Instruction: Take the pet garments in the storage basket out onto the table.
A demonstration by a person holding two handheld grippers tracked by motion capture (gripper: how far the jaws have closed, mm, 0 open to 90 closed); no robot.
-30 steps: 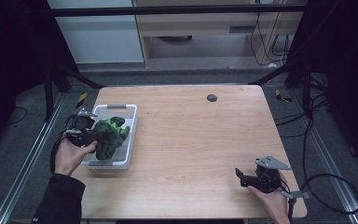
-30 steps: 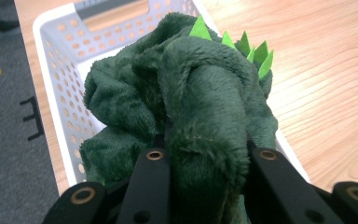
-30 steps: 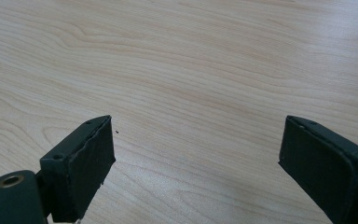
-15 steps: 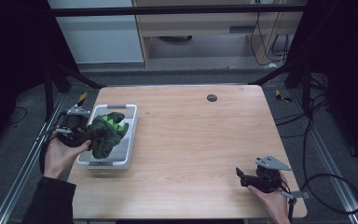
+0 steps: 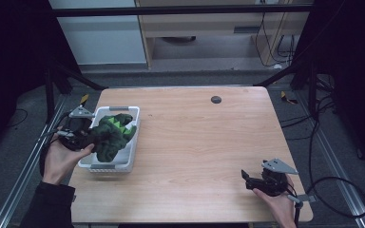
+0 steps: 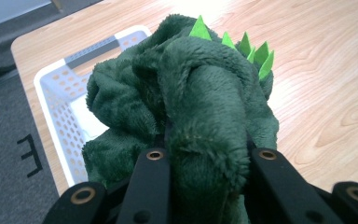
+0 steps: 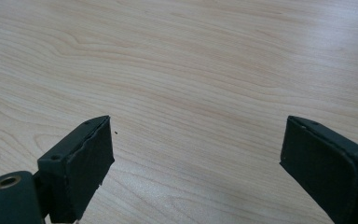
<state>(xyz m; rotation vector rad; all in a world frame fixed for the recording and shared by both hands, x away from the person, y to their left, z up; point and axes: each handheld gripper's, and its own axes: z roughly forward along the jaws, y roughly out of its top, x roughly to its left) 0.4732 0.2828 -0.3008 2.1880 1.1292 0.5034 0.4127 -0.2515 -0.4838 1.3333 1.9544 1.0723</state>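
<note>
While the left hand-held gripper [image 5: 88,137] is clamping one dark green plush toy [image 5: 111,137] with bright green felt spikes, the toy is hanging over the one white perforated basket [image 5: 132,145] at the desk's [image 5: 204,152] left edge. The right hand-held gripper [image 5: 247,179] is resting near the front right corner, jaws standing wide apart around nothing. The middle of the desk is lying bare.

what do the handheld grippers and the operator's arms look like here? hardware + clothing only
Both the left gripper and the right gripper are black, each with a grey three-cornered plate on top. The jaws are flat black bars with brass-coloured rivets; the right one's pads are thick black blocks with rough edges. A black cable trails from the right gripper. A dark sleeve covers the left forearm.
</note>
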